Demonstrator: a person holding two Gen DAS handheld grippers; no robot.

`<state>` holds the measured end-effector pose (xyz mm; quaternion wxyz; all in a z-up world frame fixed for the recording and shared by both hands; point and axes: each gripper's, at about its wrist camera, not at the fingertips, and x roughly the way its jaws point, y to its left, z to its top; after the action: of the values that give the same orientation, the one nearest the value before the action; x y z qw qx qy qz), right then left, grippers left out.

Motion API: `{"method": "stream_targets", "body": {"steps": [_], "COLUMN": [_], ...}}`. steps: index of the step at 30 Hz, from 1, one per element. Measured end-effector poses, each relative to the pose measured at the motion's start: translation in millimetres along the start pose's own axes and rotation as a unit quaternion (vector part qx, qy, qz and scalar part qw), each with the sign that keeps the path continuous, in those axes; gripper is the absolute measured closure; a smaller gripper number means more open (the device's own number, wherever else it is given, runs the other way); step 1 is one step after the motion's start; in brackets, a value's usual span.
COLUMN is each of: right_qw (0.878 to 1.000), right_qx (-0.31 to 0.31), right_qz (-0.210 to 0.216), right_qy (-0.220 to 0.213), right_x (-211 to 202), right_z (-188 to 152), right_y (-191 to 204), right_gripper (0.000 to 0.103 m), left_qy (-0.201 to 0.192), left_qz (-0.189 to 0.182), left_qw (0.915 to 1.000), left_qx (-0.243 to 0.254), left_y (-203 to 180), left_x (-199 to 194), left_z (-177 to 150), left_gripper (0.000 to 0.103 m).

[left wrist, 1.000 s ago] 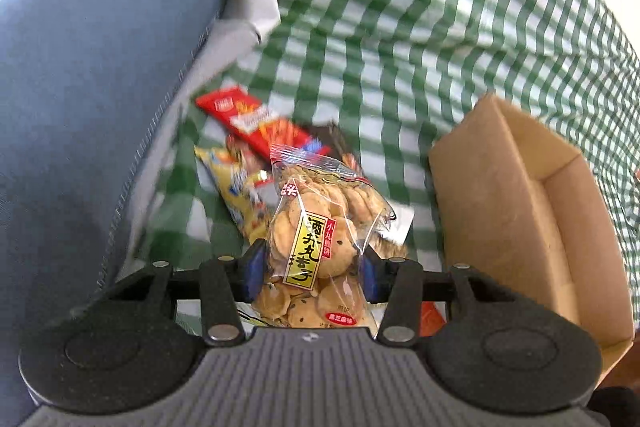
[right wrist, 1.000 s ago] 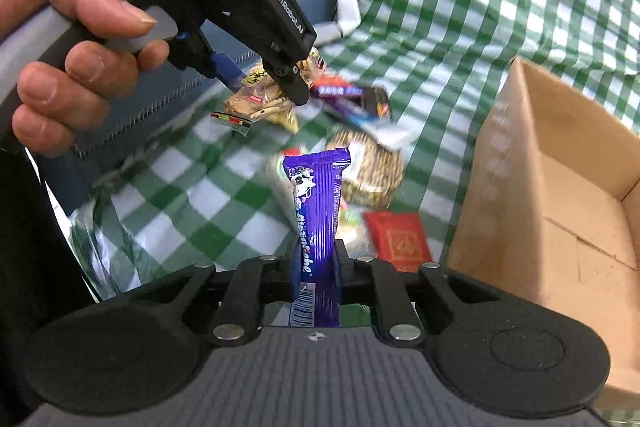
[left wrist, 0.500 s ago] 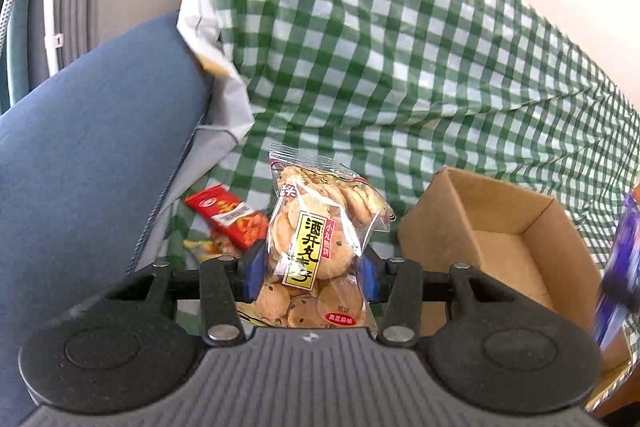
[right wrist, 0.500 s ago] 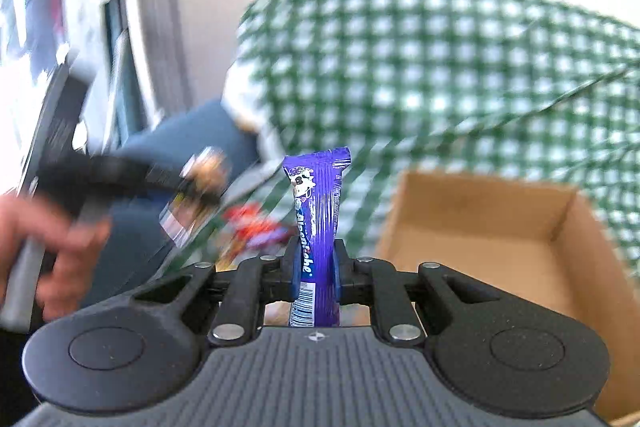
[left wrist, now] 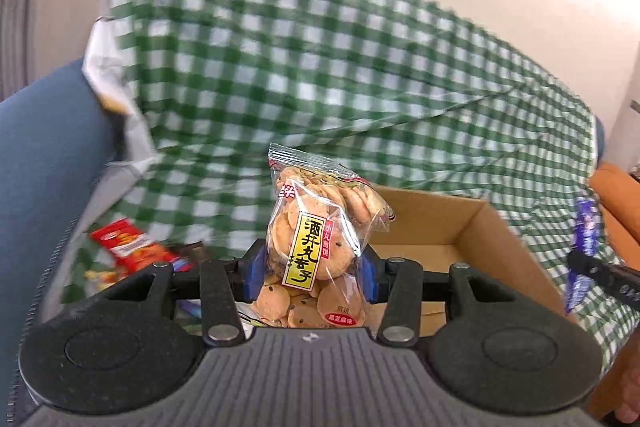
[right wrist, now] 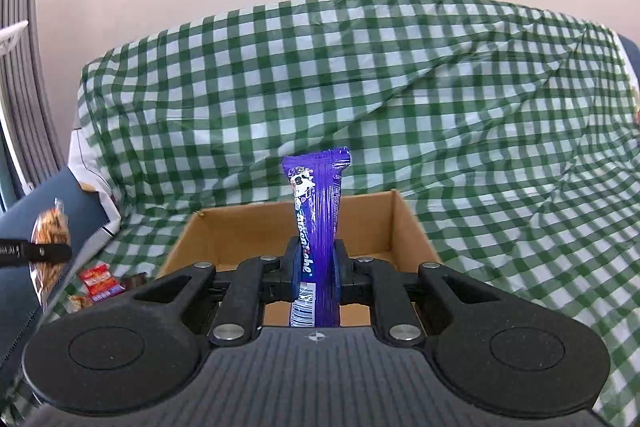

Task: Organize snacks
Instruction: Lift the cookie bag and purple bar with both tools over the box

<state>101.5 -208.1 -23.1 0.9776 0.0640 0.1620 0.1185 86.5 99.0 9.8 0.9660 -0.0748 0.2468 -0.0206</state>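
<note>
My left gripper [left wrist: 310, 273] is shut on a clear bag of round crackers [left wrist: 320, 239] with a yellow label, held upright above the near left side of an open cardboard box [left wrist: 440, 227]. My right gripper [right wrist: 316, 273] is shut on a purple chocolate bar [right wrist: 318, 211], upright in front of the same cardboard box [right wrist: 240, 235]. The purple bar [left wrist: 584, 247] shows at the right edge of the left wrist view, and the cracker bag [right wrist: 50, 227] at the left edge of the right wrist view. The box looks empty inside.
A green checked cloth [right wrist: 360, 87] covers the sofa seat and back. Loose snack packets, among them a red packet [left wrist: 128, 243], lie on the cloth left of the box [right wrist: 98, 279]. A blue armrest [left wrist: 40, 167] rises at the left. An orange cushion [left wrist: 616, 195] sits far right.
Both grippers have lifted away from the snack pile and swung right toward the box, each keeping its snack. The box now lies straight ahead of the right gripper.
</note>
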Motion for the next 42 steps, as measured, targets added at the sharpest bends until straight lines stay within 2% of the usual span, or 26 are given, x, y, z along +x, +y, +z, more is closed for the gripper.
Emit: {"method": "stream_targets", "body": {"steps": [5, 12, 23, 42], "right_qw": [1.0, 0.999, 0.998, 0.997], "right_qx": [-0.023, -0.034, -0.043, -0.055], "right_qz": [-0.022, -0.041, -0.051, -0.048], "right_qy": [0.003, 0.007, 0.005, 0.007], "right_x": [3.5, -6.0, -13.9, -10.3], "right_z": [-8.8, -19.3, -24.2, -26.3], "right_y": [-8.8, -12.8, -14.0, -12.1], "right_gripper": [0.088, 0.087, 0.087, 0.087], "left_qy": [-0.021, -0.031, -0.03, -0.031], "left_qz": [-0.034, -0.064, -0.093, -0.112], "left_qw": [0.9987, 0.9941, 0.9905, 0.9859], "left_qx": [0.031, 0.082, 0.096, 0.12], "left_y": [-45.3, -82.3, -100.7, -112.0], "left_x": [-1.1, -3.6, 1.7, 3.4], "left_z": [-9.9, -29.7, -41.6, -47.2], "left_gripper": [0.052, 0.052, 0.052, 0.052]}}
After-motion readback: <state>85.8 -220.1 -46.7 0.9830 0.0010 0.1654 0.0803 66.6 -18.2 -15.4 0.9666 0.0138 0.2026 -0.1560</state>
